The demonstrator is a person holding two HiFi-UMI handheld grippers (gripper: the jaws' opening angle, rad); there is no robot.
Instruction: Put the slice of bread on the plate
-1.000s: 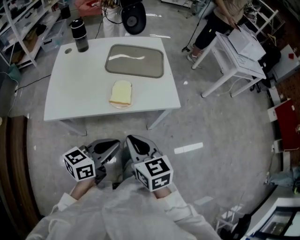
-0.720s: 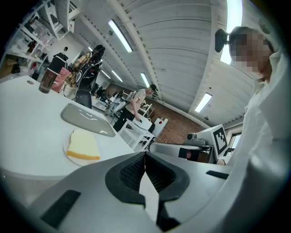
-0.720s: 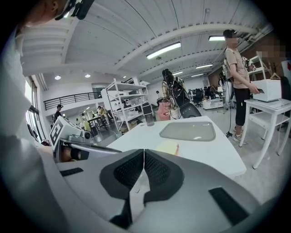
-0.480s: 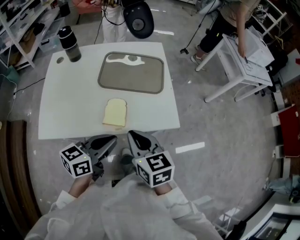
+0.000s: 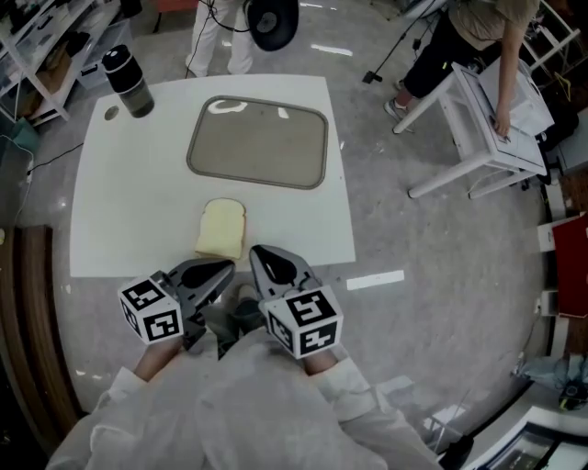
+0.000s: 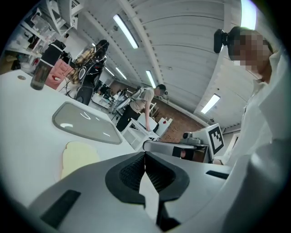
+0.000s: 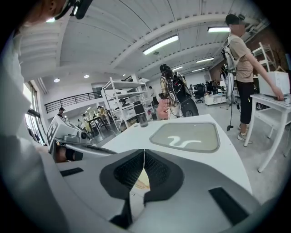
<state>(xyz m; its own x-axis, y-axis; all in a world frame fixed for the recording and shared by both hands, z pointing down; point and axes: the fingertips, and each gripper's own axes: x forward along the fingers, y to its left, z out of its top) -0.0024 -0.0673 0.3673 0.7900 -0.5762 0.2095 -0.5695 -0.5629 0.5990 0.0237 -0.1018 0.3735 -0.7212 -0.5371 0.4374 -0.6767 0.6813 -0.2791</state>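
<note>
A pale slice of bread (image 5: 221, 229) lies flat on the white table (image 5: 129, 211), close to its near edge; in the left gripper view the bread (image 6: 78, 156) shows just left of the jaws. Behind it rests a grey rectangular tray-like plate (image 5: 259, 142), bare, which also shows as the plate (image 6: 84, 123) and the plate (image 7: 186, 136) in the two gripper views. My left gripper (image 5: 224, 268) hangs at the table's near edge, just short of the bread, jaws together and holding nothing. My right gripper (image 5: 258, 251) is beside it, to the right of the bread's near end, also shut and holding nothing.
A dark bottle (image 5: 127, 81) stands at the table's far left corner. A person (image 5: 478, 27) leans over a small white side table (image 5: 487, 119) at the right. A black round device (image 5: 276, 18) stands on the floor behind the table, with shelving at the far left.
The view has moved toward the table, and both shut grippers now reach its near edge close to the bread. The bread has stayed where it lay.
</note>
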